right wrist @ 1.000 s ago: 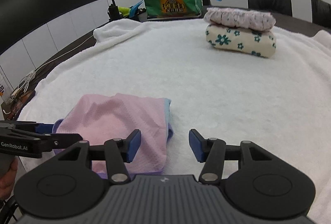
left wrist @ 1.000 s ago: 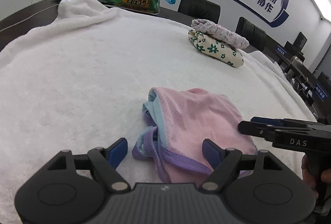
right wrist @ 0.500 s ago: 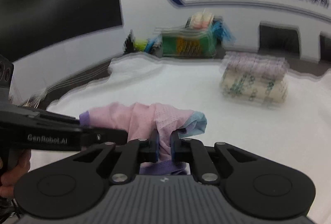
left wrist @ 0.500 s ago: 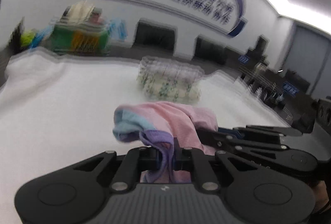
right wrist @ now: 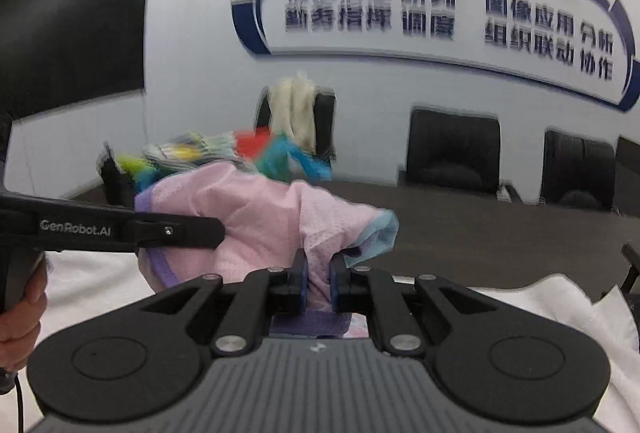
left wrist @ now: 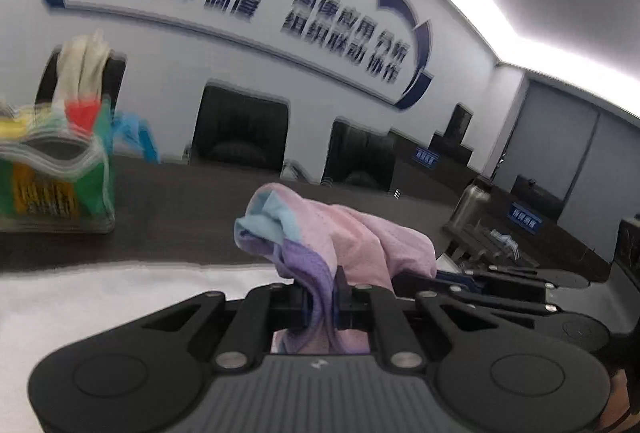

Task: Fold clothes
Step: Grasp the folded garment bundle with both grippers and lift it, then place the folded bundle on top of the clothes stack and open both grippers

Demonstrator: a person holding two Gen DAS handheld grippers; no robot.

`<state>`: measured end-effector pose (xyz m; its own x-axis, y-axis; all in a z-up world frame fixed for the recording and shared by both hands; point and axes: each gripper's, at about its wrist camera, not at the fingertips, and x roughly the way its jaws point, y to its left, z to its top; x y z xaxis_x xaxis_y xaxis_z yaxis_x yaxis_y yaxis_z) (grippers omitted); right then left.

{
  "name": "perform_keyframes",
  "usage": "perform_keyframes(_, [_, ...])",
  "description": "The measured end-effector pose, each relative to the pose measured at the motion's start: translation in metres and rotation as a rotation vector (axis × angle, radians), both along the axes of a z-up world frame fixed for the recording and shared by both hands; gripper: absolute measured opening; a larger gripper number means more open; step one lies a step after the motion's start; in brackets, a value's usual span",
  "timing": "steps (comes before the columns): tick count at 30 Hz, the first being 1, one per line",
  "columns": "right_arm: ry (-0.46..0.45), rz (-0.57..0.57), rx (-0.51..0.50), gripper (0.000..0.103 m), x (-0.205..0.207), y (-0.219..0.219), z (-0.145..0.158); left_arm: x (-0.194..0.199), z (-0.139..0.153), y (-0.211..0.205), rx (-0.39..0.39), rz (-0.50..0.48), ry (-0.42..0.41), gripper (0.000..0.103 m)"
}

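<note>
Both grippers, left (left wrist: 322,303) and right (right wrist: 318,283), now clamp the pink garment (right wrist: 256,221), lifted off the white towel (left wrist: 120,297).

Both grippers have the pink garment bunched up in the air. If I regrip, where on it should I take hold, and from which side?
Probably the banded hem. On the pink garment the light blue trim sticks out to the right of the right gripper, so come from that side. The purple band already runs through the left gripper. The pink middle is crumpled, so gripping there would catch several layers.
</note>
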<state>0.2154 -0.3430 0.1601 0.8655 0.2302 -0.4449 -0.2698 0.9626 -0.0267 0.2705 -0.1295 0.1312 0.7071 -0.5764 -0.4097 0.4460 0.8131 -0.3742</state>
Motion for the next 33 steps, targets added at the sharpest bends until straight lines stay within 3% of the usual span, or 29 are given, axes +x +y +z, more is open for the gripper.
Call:
perform_keyframes(3, [0.121,-0.002,-0.014,0.010,0.041,-0.003,-0.052,0.027,-0.058,-0.003,0.034,0.014,0.110,0.011])
perform_keyframes(4, [0.152,0.001,-0.022,0.011,0.051,-0.001,-0.071,0.030,-0.072,-0.004,0.045,0.024,0.110,0.016])
perform_keyframes(5, [0.159,0.001,-0.034,0.012,0.056,-0.001,-0.086,0.030,-0.082,-0.003,0.046,0.032,0.095,0.029])
perform_keyframes(6, [0.140,-0.002,-0.041,0.018,0.054,-0.001,-0.096,0.028,-0.085,0.000,0.049,0.027,0.074,0.034])
perform_keyframes(7, [0.108,-0.007,-0.050,0.032,0.047,-0.002,-0.099,0.025,-0.087,0.002,0.053,0.022,0.053,0.041])
perform_keyframes(8, [0.095,-0.015,-0.067,0.043,0.042,-0.005,-0.095,0.023,-0.085,0.005,0.063,0.019,0.040,0.061])
perform_keyframes(9, [0.087,-0.024,-0.086,0.065,0.038,-0.008,-0.089,0.020,-0.076,0.008,0.082,0.025,0.031,0.077])
perform_keyframes(11, [0.023,-0.026,-0.079,0.070,0.026,-0.020,-0.069,0.012,-0.053,0.014,0.109,0.045,-0.033,0.080])
perform_keyframes(14, [-0.089,-0.048,-0.045,0.067,0.026,-0.027,-0.042,0.011,-0.027,0.001,0.117,0.131,-0.200,0.074])
perform_keyframes(16, [-0.082,-0.047,-0.007,0.043,0.047,-0.021,-0.041,0.022,-0.025,-0.016,0.127,0.146,-0.241,0.048])
perform_keyframes(17, [-0.073,-0.047,0.013,0.037,0.058,-0.018,-0.041,0.030,-0.030,-0.025,0.139,0.146,-0.226,0.018])
perform_keyframes(18, [-0.047,-0.048,0.015,0.027,0.070,-0.013,-0.046,0.035,-0.040,-0.032,0.160,0.153,-0.180,0.000])
perform_keyframes(20, [0.018,-0.047,-0.003,0.020,0.086,-0.001,-0.069,0.042,-0.063,-0.044,0.199,0.174,-0.101,0.003])
perform_keyframes(23, [0.057,-0.047,-0.012,0.019,0.087,0.009,-0.108,0.032,-0.099,-0.046,0.240,0.228,-0.119,0.007])
perform_keyframes(26, [0.057,-0.094,0.030,0.023,0.078,0.004,-0.103,0.024,-0.094,-0.036,0.198,0.227,-0.113,0.010])
perform_keyframes(27, [0.044,-0.089,0.053,0.024,0.069,0.001,-0.092,0.020,-0.083,-0.029,0.178,0.229,-0.100,0.014])
perform_keyframes(29, [-0.043,-0.077,0.061,0.037,0.036,-0.002,-0.062,-0.003,-0.055,-0.011,0.173,0.220,-0.123,0.026])
perform_keyframes(31, [-0.108,-0.068,0.061,0.044,-0.005,-0.001,-0.036,-0.037,-0.030,0.010,0.174,0.237,-0.148,0.054])
perform_keyframes(32, [-0.140,-0.063,0.062,0.045,-0.026,-0.001,-0.024,-0.056,-0.020,0.020,0.174,0.251,-0.149,0.076])
perform_keyframes(33, [-0.140,-0.052,0.074,0.052,-0.047,0.002,-0.018,-0.074,-0.012,0.029,0.176,0.265,-0.139,0.086])
